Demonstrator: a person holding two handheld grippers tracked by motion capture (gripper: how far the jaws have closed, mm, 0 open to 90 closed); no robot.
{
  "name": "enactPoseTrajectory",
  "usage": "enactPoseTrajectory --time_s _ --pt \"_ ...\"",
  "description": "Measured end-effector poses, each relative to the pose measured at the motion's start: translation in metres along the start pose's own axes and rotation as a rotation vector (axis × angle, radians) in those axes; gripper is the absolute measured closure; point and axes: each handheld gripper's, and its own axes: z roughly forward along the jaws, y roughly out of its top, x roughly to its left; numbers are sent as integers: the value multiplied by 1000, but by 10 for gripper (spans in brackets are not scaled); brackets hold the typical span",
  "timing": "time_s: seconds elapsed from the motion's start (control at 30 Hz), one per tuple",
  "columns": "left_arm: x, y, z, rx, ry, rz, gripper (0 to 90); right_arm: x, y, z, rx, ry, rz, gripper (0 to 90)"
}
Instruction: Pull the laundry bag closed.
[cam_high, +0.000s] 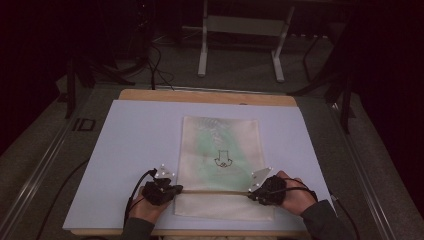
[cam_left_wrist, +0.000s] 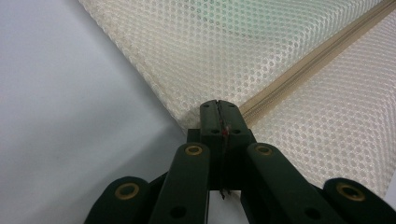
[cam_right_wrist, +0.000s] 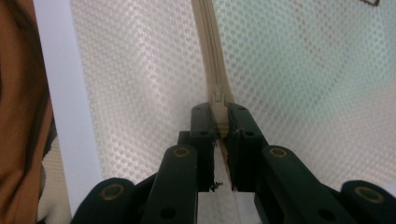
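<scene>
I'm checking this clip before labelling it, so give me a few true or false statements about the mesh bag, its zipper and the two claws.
1. The mesh bag lies flat on the white board. True.
2. The right claw is clamped on the zipper pull. True.
3. The left claw hangs open above the bag. False: it is shut at the bag's edge, by the zipper's end.
4. The bag is solid black. False: it is cream mesh with something green inside.

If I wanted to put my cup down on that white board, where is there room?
The white board is bare left of the mesh bag, with a narrower strip between bag and right edge, and a band along the far edge. The near side is crowded: the left tongs and right tongs pinch the bag's zipper.
</scene>
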Motion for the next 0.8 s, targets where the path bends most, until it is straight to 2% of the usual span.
enactPoseTrajectory --time_s 0.8 --pt "0 0 0 0 1 0 896 -3 -16 -7 4 -2 17 824"
